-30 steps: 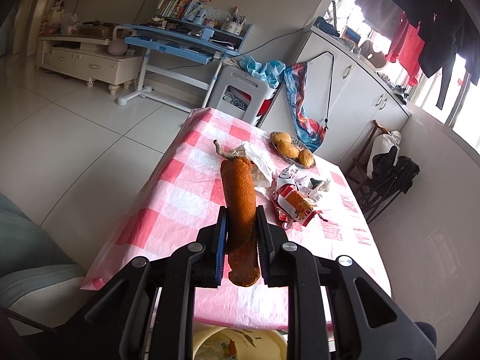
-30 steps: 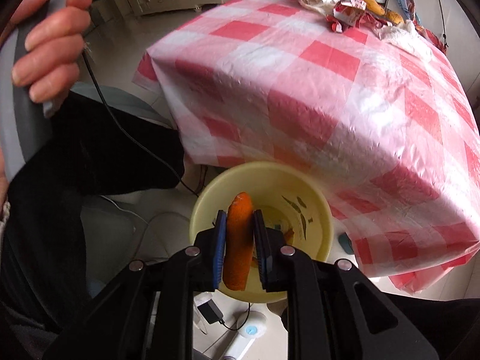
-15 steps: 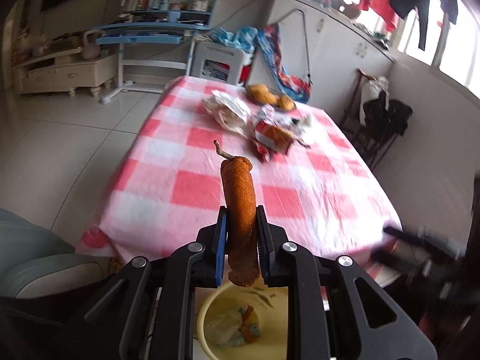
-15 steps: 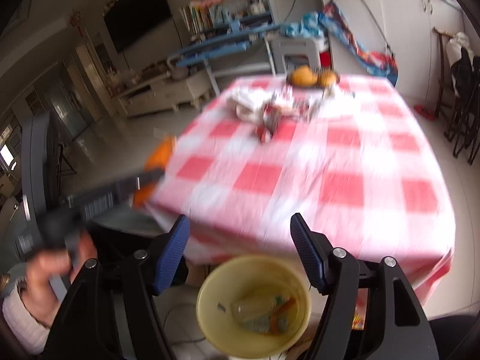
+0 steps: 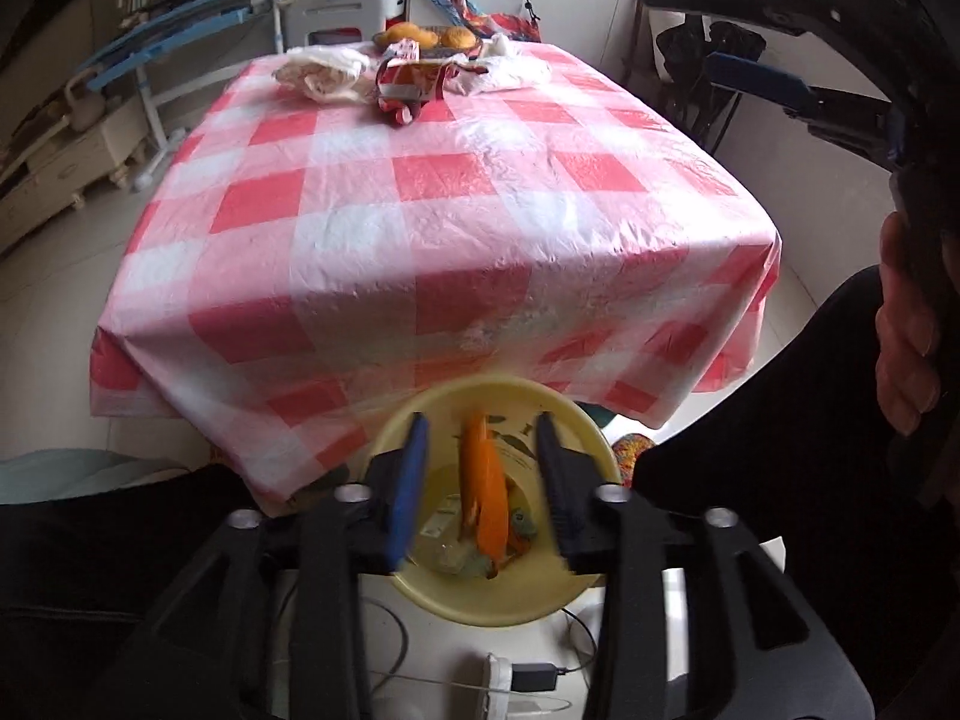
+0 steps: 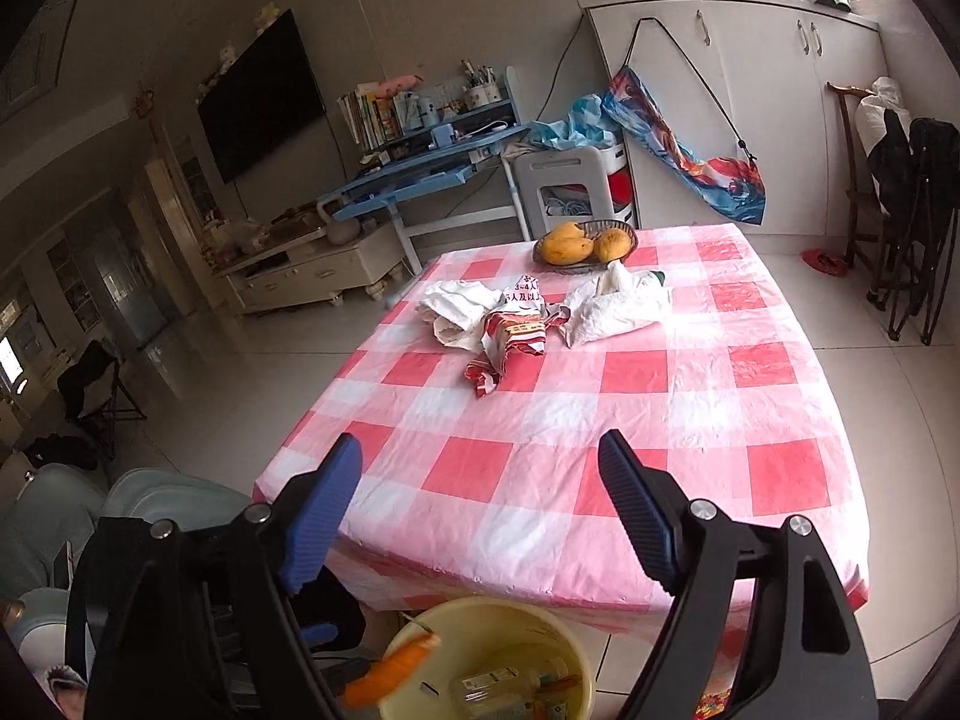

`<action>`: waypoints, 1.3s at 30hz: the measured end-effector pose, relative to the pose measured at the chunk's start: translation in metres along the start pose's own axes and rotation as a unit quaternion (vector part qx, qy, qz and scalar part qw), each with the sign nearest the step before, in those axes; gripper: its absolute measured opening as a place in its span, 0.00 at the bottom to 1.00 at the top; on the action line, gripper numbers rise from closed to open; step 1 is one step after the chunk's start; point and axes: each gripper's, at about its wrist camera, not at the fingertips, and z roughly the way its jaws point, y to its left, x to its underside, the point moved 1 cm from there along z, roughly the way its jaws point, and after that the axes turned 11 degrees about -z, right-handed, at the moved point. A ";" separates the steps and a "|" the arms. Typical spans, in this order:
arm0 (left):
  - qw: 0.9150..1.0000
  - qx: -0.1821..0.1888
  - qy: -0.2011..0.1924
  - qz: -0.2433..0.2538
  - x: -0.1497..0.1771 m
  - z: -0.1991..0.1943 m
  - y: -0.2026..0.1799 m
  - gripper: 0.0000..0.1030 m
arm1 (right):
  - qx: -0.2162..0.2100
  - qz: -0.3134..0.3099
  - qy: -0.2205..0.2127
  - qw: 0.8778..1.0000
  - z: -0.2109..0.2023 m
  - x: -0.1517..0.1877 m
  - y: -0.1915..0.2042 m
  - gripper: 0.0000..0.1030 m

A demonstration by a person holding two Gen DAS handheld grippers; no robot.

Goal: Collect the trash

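My left gripper [image 5: 480, 420] points down over a yellow bucket [image 5: 504, 390] on the floor at the table's near edge. Its jaws are opening, and a blurred orange stick [image 5: 483, 492] drops between them, clear of both pads. My right gripper [image 6: 480, 444] hangs above the table's front edge, jaws opening wide with nothing between them. The bucket [image 6: 480, 606] shows below it, with the orange stick [image 6: 390, 669] at its rim. On the far side of the checked tablecloth [image 6: 600, 420] lie a red wrapper [image 6: 510, 342], crumpled white paper [image 6: 456, 312] and a white bag [image 6: 612, 306].
A basket of yellow fruit [image 6: 582, 243] stands at the table's far edge. Bottles and scraps lie in the bucket. Cables and a power strip [image 5: 516, 675] lie on the floor beside it. A person's hand [image 5: 906, 330] holds the right gripper. Chairs [image 6: 912, 198] stand at the right.
My left gripper swung down from the table to above the bucket and let go of the orange stick. My right gripper released its orange piece into the bucket, rose and now faces the table.
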 end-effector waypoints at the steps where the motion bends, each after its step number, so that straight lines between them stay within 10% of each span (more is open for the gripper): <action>1: 1.000 -0.007 -0.017 0.003 -0.001 -0.004 -0.001 0.50 | 0.000 0.002 0.001 1.000 0.000 0.001 0.000 0.76; 39: 0.984 -0.058 -0.132 -0.103 -0.030 -0.033 0.041 0.69 | 0.012 -0.012 0.030 0.999 0.010 0.010 0.004 0.78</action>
